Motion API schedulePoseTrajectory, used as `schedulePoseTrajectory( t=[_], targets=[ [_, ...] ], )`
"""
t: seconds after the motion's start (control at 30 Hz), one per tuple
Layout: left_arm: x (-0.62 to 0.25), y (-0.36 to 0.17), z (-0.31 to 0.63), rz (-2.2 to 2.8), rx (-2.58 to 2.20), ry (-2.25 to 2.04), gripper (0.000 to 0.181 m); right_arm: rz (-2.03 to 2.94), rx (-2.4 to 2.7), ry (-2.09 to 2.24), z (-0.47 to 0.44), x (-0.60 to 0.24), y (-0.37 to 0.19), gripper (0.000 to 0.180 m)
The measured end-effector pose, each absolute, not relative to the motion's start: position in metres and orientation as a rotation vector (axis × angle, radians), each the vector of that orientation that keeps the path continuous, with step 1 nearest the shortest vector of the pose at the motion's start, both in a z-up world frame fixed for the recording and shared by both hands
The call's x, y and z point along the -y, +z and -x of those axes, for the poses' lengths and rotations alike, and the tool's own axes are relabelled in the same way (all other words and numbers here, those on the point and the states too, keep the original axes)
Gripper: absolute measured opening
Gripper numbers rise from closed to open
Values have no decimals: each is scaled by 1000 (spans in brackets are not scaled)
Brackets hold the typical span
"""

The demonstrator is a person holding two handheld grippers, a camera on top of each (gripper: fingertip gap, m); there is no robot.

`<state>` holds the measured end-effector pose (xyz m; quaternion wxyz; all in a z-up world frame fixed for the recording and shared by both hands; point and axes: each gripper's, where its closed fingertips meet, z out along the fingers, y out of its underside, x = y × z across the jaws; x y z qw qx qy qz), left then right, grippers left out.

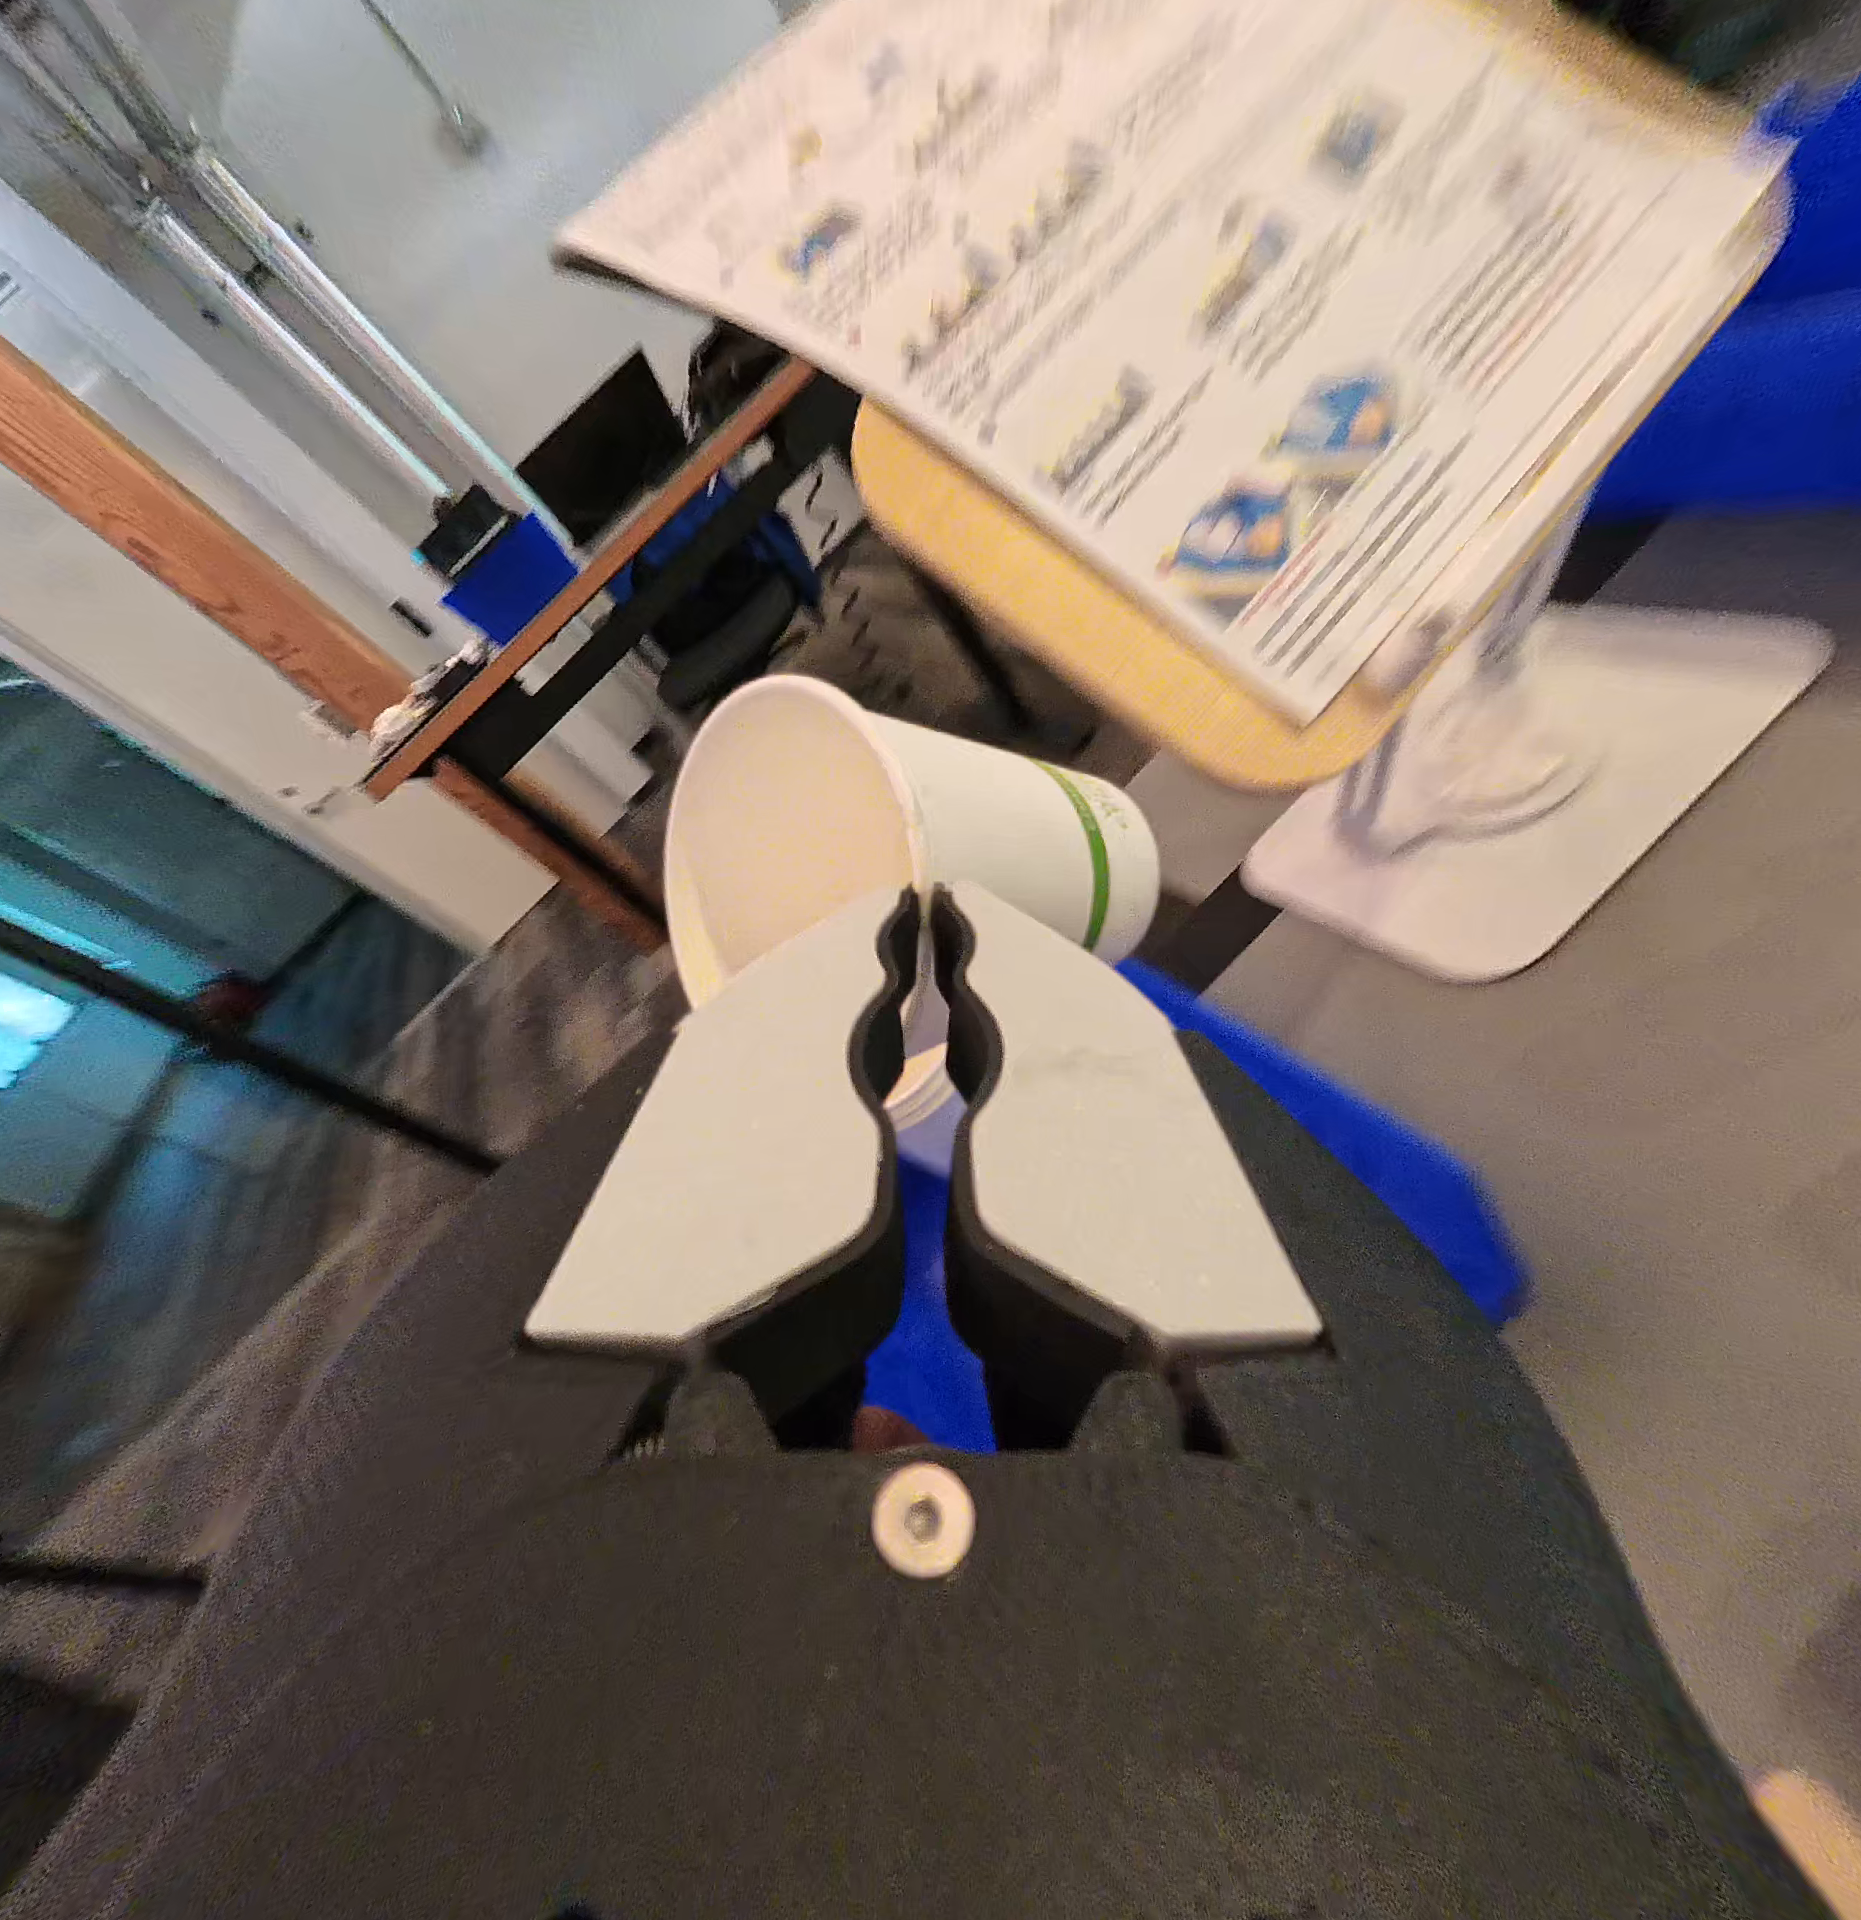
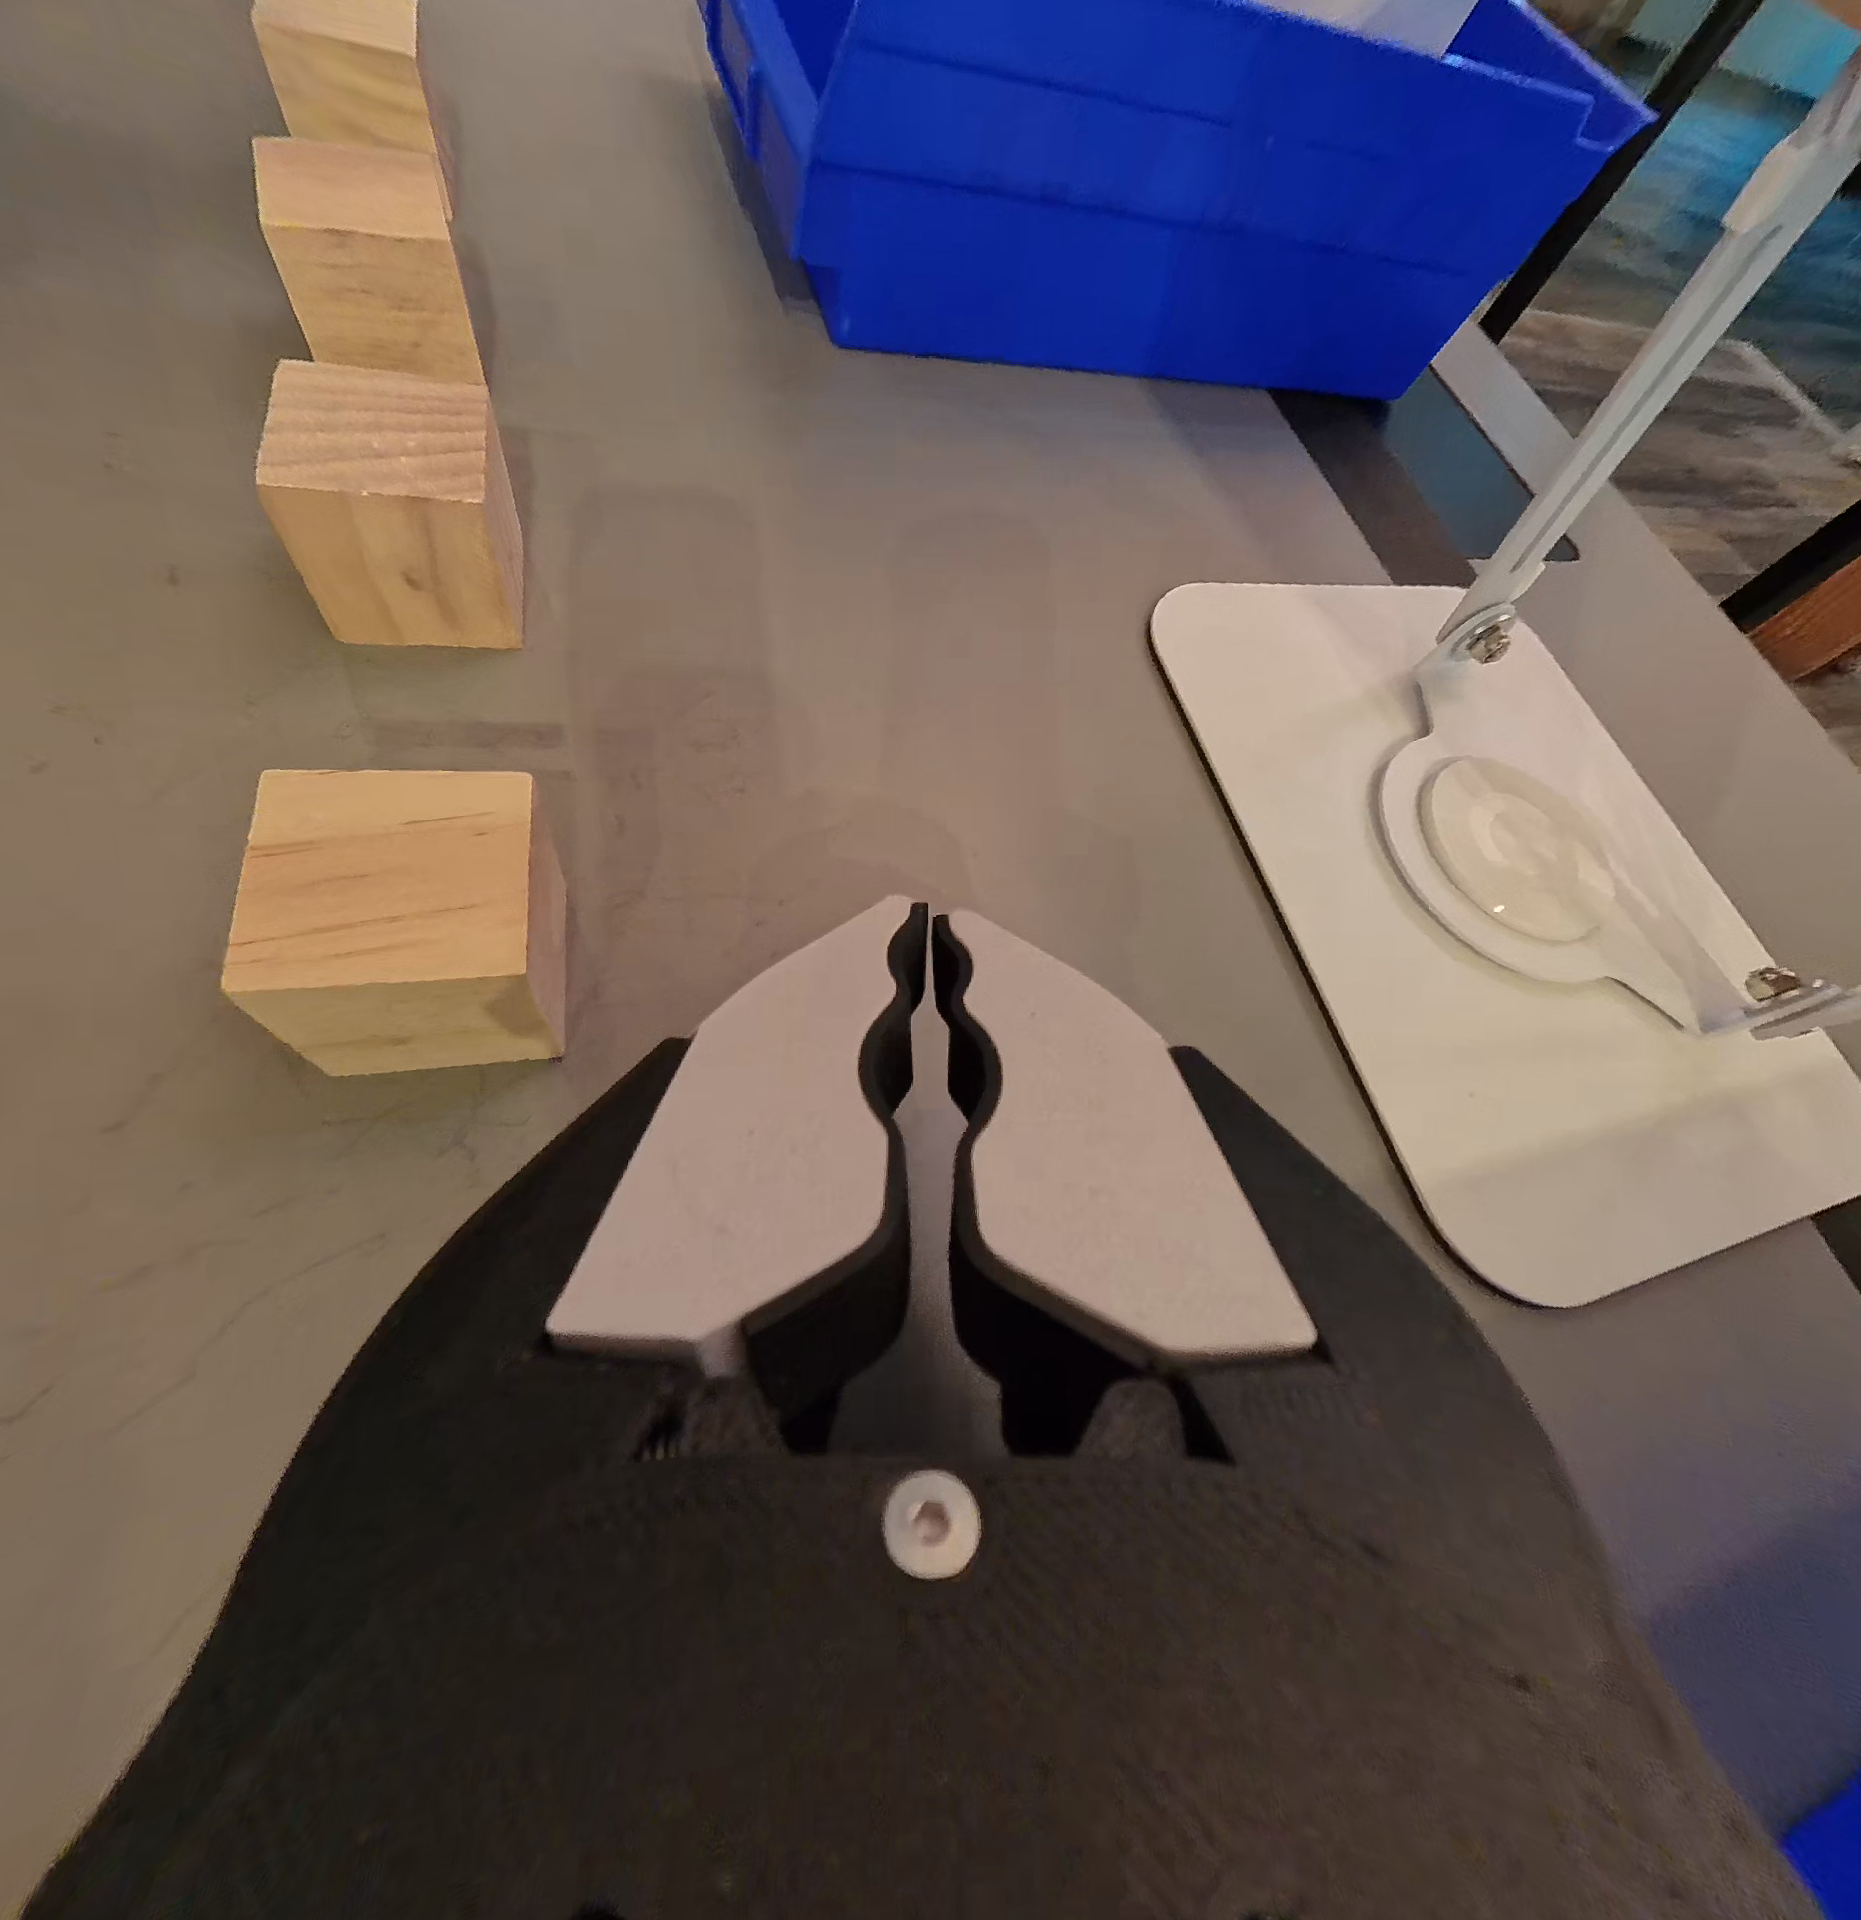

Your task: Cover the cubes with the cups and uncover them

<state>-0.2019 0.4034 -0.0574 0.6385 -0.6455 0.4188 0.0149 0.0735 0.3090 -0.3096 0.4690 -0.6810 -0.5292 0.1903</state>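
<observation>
Your left gripper (image 1: 928, 902) pinches the tilted cup (image 1: 905, 821) by its rim; your right gripper (image 2: 926, 920), closed and empty, sits beside the nearest cube (image 2: 386, 914).

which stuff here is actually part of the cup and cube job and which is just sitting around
Part of the job:
- paper cup, pinched at its rim by the left gripper
- four wooden cubes in a row, all uncovered
- right gripper, shut and empty

Just lying about:
- blue bins
- white stand base
- printed sheet
</observation>
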Motion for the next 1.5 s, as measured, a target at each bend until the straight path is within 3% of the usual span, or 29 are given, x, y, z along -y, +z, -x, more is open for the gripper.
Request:
schedulePoseTrajectory(
  t=[0.03, 0.2, 0.43, 0.7, 0.87, 1.1, 1.13, 1.27, 1.5],
  targets=[
    [-390, -54, 197, 1446, -918, -65, 3, 1649, 1286, 470, -73, -308, -306, 1],
    [-333, -41, 165, 1299, -740, -564, 3, 1419, 1170, 492, -60, -291, -243, 13],
    [-280, -58, 113, 1157, -545, -1186, 3, 1139, 892, 832, -14, -267, -133, 91],
    [-255, -78, 80, 1025, -344, -1589, 2, 864, 808, 943, 17, -263, -65, 130],
    [-247, -96, 56, 1026, -306, -1703, 3, 777, 821, 888, 13, -251, -44, 99],
    [-246, -108, 68, 1099, -382, -1563, 7, 973, 832, 931, -17, -257, -39, 93],
    [-250, -110, 77, 1128, -405, -1496, 0, 1039, 853, 948, -23, -258, -47, 93],
    [-279, -134, 110, 1335, -496, -998, 0, 1273, 992, 932, -37, -255, -106, 94],
    [-292, -147, 124, 1373, -475, -886, 0, 1483, 1097, 897, -32, -236, -208, 94]
  ],
)
